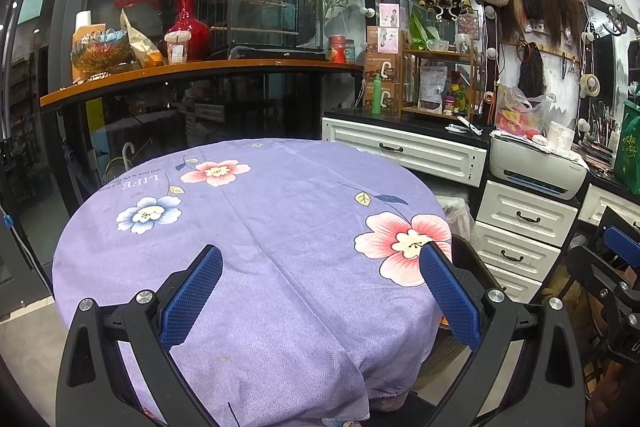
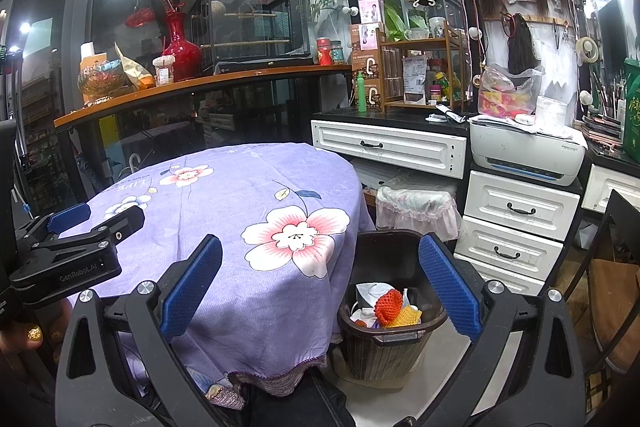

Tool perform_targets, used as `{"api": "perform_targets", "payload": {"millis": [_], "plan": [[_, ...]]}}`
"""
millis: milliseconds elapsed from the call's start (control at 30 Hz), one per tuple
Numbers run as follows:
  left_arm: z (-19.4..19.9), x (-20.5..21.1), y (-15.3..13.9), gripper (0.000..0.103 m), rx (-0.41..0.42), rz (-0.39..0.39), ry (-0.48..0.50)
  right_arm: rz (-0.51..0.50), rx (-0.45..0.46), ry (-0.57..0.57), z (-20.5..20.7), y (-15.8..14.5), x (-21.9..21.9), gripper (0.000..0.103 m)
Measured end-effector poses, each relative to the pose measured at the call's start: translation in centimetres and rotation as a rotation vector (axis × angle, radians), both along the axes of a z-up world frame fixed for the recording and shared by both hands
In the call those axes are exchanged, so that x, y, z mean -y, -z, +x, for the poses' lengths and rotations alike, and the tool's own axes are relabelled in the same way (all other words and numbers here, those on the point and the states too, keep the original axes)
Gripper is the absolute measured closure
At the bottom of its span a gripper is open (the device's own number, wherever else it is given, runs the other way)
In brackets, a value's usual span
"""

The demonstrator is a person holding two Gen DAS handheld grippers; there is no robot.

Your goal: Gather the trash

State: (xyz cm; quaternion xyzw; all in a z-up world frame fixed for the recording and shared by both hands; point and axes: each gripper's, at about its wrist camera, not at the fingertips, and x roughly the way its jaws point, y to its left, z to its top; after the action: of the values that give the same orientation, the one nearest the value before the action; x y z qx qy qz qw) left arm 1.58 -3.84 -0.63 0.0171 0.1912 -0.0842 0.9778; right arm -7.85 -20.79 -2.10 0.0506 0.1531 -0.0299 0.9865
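A round table with a purple flowered cloth fills the left wrist view; no trash shows on it. My left gripper is open and empty above the near part of the table. It also shows in the right wrist view at the left. My right gripper is open and empty, over the table's right edge. A dark waste basket stands on the floor right of the table. It holds an orange foam net, a yellow net and white paper.
White drawers and a printer stand at the right. A lace-covered stool is behind the basket. A chair back is at far right. A shelf with a red vase runs behind the table.
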Motion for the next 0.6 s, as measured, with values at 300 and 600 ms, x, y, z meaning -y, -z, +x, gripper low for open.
{"api": "perform_targets", "payload": {"millis": [300, 600], "plan": [[0.03, -0.06, -0.03, 0.006, -0.002, -0.001, 0.001, 0.0, -0.001, 0.002, 0.11, 0.54, -0.07, 0.006], [0.03, -0.04, -0.06, 0.006, -0.003, -0.001, 0.001, 0.0, -0.001, 0.002, 0.09, 0.59, -0.11, 0.006]]}}
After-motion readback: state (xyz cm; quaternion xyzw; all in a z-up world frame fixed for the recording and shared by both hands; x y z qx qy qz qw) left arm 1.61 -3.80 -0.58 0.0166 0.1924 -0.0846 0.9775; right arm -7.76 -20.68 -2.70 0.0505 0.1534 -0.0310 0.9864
